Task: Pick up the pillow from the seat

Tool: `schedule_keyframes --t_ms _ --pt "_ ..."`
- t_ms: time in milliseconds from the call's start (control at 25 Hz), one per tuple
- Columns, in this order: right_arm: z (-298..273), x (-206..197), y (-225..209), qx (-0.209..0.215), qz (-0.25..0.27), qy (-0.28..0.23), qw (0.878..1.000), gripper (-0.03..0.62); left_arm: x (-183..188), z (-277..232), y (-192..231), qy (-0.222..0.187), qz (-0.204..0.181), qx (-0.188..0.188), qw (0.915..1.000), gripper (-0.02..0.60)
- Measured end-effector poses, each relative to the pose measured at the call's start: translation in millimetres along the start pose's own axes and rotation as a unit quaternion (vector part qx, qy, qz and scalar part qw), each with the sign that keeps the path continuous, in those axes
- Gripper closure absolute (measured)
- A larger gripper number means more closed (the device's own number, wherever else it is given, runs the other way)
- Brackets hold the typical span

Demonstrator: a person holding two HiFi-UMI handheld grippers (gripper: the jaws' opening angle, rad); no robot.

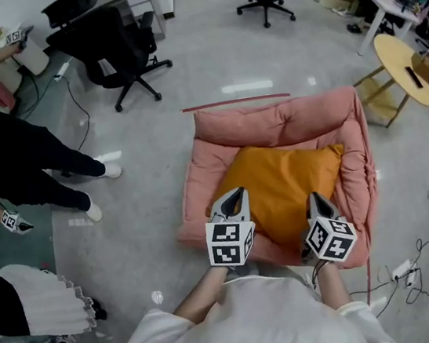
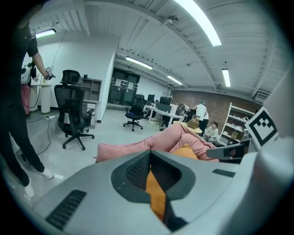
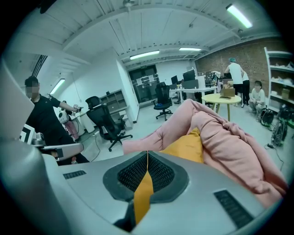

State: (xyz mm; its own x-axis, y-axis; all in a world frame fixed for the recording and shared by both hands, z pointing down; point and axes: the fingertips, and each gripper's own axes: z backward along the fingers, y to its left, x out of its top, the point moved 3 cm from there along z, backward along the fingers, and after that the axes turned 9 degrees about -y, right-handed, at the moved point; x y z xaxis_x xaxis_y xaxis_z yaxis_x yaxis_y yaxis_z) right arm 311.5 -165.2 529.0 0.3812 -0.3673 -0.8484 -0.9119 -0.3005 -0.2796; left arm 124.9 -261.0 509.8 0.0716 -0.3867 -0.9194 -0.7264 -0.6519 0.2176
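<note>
The pink seat (image 1: 278, 118) lies on the floor (image 1: 147, 144). The orange pillow (image 1: 283, 177) rests in the seat's centre. The left gripper (image 1: 235, 194) clamps pillow fabric at the near-left edge. The right gripper (image 1: 315, 198) clamps it at the near-right edge.

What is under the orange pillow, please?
The pink seat: its padded rim shows behind and beside the orange pillow. The pillow covers the seat's middle, so anything lying there cannot be seen.
</note>
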Motion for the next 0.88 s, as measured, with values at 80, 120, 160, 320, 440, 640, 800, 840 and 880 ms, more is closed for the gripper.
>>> schedule_keyframes --t_ms 80,120,160,320,440,640,800,840,880 --pt "1.5 -3.1 -9.2 -0.009 -0.003 0.005 1.0 0.565 -6.0 -3.8 -2.9 0.006 0.003 -0.002 1.0 0.572" --pt "1.8 -3.7 -13.0 -0.013 -0.003 0.006 1.0 0.565 -8.1 -6.0 -4.4 0.009 0.004 -0.003 0.9999 0.572" --pt "2.1 -3.8 -16.6 -0.017 -0.004 0.008 1.0 0.565 -9.8 -8.3 -6.0 0.011 0.005 -0.006 0.9999 0.572" --pt "3.8 -7.1 -28.7 -0.033 -0.007 0.012 0.999 0.565 -19.9 -16.5 -12.7 0.025 0.01 -0.027 0.9993 0.572" --pt "5.0 -12.2 -35.9 -0.044 -0.009 0.016 0.999 0.563 -29.7 -20.2 -15.9 0.037 0.013 -0.037 0.9985 0.572" --pt "4.4 -21.8 -46.2 -0.048 -0.005 0.026 0.998 0.56 -50.0 -26.3 -22.6 0.059 0.015 -0.05 0.9969 0.571" --pt "0.4 -31.7 -52.9 -0.051 0.001 0.038 0.998 0.554 -69.6 -32.2 -22.8 0.077 0.022 -0.054 0.9953 0.571" --pt "-0.2 -34.5 -54.5 -0.051 0.002 0.042 0.998 0.54 -74.3 -32.5 -23.1 0.082 0.025 -0.055 0.9948 0.571" --pt "-0.2 -37.3 -56.1 -0.05 0.004 0.047 0.998 0.515 -78.8 -32.0 -24.1 0.087 0.027 -0.055 0.9943 0.571"
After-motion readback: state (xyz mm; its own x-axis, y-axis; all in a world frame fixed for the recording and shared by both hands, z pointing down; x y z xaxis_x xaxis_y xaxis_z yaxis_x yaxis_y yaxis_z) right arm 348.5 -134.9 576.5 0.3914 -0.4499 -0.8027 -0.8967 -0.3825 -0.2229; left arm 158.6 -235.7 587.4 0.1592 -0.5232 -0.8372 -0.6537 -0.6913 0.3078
